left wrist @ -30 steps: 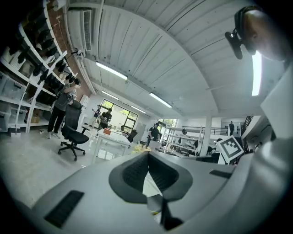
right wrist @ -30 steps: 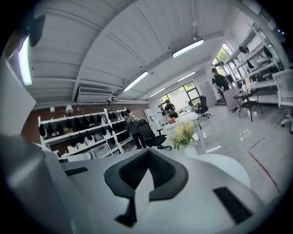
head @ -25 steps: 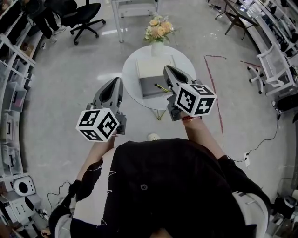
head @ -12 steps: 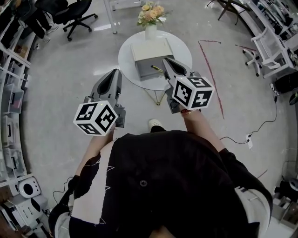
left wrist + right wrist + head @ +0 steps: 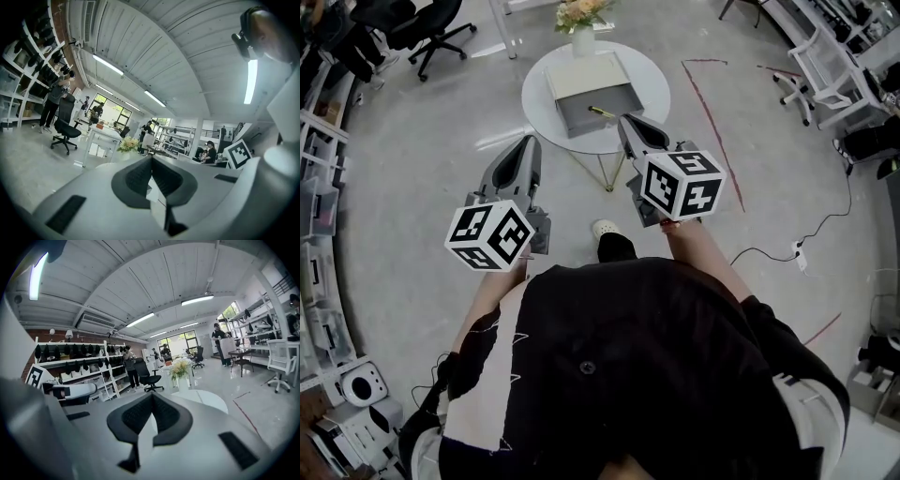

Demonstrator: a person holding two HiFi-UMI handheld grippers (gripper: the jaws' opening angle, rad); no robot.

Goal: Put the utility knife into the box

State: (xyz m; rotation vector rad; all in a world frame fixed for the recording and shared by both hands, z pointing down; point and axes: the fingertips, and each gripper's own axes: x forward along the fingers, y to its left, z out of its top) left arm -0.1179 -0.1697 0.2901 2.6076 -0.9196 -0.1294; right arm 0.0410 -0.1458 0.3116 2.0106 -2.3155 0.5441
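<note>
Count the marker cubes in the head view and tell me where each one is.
2. One marker cube sits on the left gripper, the other on the right gripper. None appears to be hidden.

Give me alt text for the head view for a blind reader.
A person holds the left gripper and right gripper, both shut and empty, above grey floor, short of a round white table. On it stand a vase of flowers and an open grey box, the utility knife apparently lying in it.
</note>
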